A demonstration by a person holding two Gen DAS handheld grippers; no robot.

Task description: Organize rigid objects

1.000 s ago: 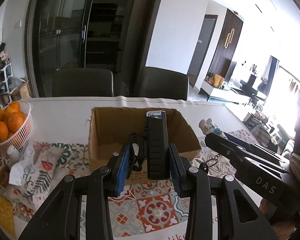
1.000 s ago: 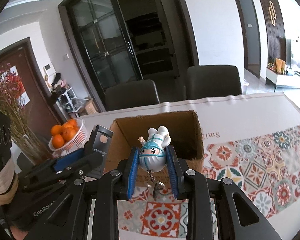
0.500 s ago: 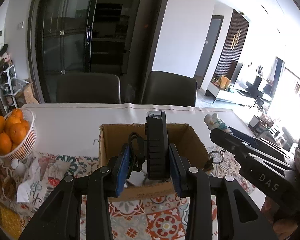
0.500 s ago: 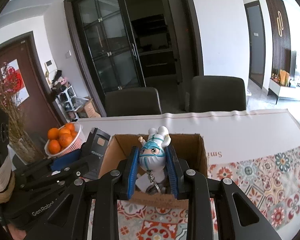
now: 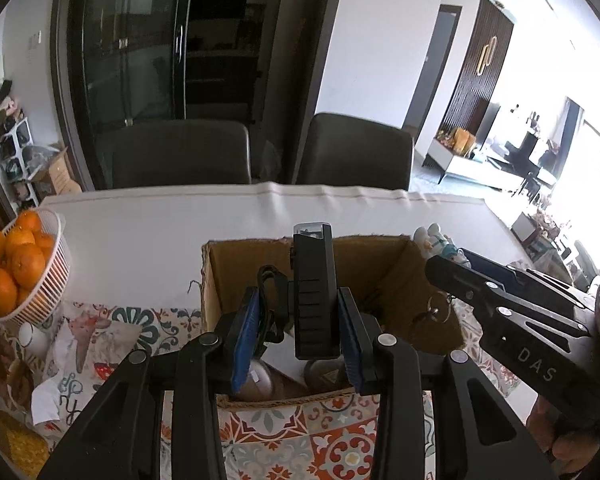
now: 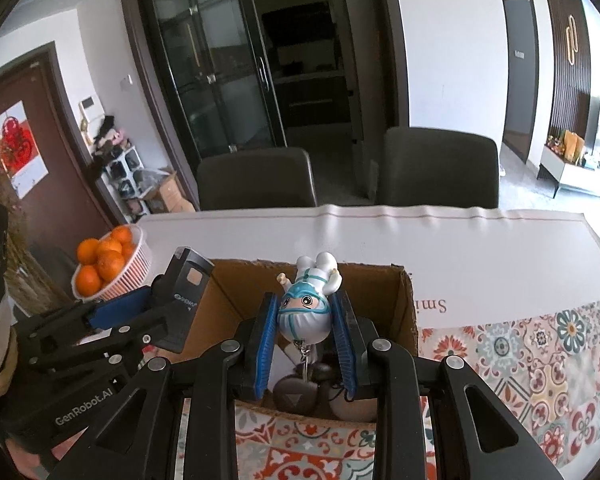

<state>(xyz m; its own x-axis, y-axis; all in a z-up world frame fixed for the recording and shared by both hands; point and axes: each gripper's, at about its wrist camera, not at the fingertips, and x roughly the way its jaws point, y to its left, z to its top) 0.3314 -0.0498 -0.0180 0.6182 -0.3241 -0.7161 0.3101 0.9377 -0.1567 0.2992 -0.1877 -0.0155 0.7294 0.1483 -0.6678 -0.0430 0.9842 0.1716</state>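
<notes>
The left gripper holds a black device upright, its fingers clamped on it, above the open box on the desk. The right gripper is clamped on a figurine over the same box, its keyring dangling inside.

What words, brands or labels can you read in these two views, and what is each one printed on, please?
"DAS": right gripper body.
"GenRobot.AI": left gripper body.
"Smi", cut off, upside down: white table cover.
Brand on the black device: too small to read.
Red door poster: blurred.
</notes>
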